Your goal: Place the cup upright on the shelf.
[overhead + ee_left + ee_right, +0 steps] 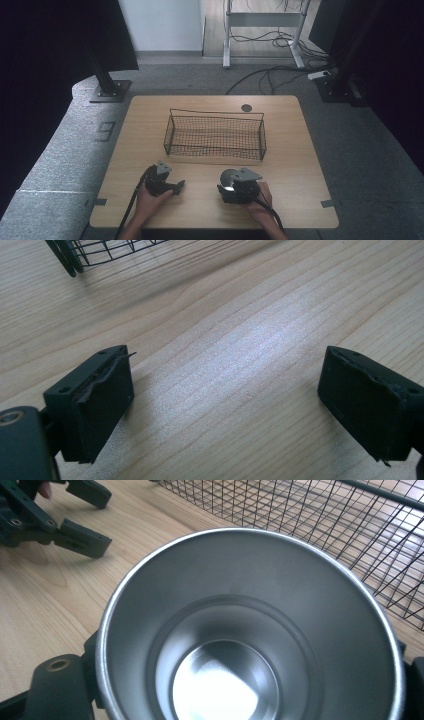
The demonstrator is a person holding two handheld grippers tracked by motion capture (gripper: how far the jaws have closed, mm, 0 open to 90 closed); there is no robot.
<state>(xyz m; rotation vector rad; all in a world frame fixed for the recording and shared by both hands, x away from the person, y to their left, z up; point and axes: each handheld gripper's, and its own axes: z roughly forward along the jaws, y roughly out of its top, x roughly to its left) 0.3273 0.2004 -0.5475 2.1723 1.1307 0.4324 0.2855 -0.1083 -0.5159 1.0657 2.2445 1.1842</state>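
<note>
High view: wooden desk (pixel 210 210) with wire basket (pixel 215 136) at centre-rear, bare strips along left, right and near edges. Left gripper (pixel 176 186) and right gripper (pixel 226 184) low near front edge, well apart, both short of basket. Steel cup (pixel 228 178) at right gripper, just before basket's near wall.

Left gripper view: fingers (pixel 95 407) spread wide over bare wood, nothing between; basket corner (pixel 85 252) at top left, open desk ahead.

Right gripper view: cup (pixel 250 630) close up, mouth toward camera, hollow interior empty; fingers pinching cup at its sides. Basket mesh (pixel 320 525) just beyond rim; left gripper (pixel 60 520) at upper left.
</note>
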